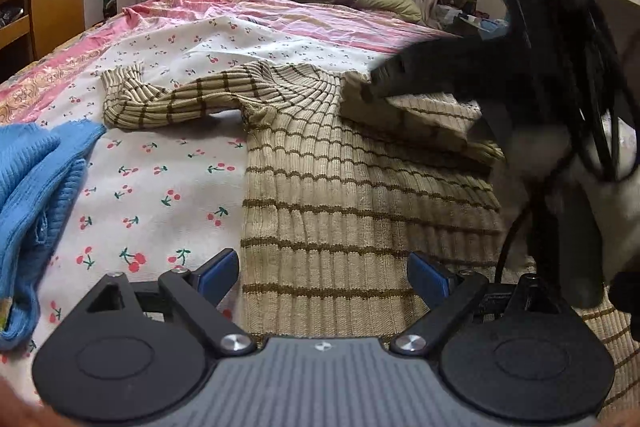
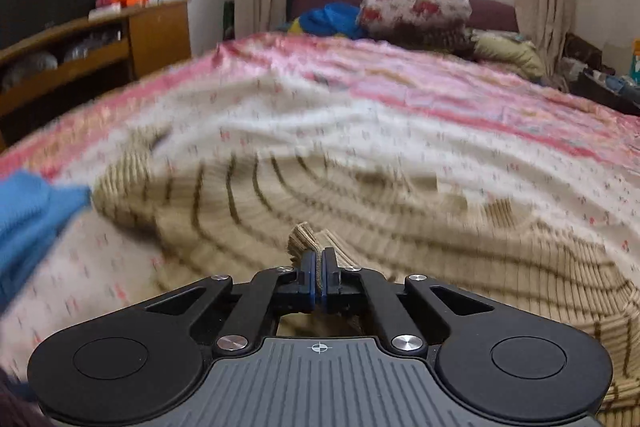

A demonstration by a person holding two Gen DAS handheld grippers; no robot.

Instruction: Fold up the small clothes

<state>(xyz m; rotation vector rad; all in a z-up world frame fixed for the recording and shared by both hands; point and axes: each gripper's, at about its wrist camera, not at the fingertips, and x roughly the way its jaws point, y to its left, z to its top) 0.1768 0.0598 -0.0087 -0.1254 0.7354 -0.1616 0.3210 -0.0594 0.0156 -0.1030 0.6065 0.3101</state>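
On the bed, the right tool clenches a fold of the striped sweater, while the left tool hovers released above its hem.

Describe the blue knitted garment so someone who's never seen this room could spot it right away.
Start at the big bed under the window, covered by a white cherry-print sheet. At the sheet's near left edge lies the crumpled blue knitted garment. It is plain bright blue, unlike the beige brown-striped ribbed sweater spread beside it.
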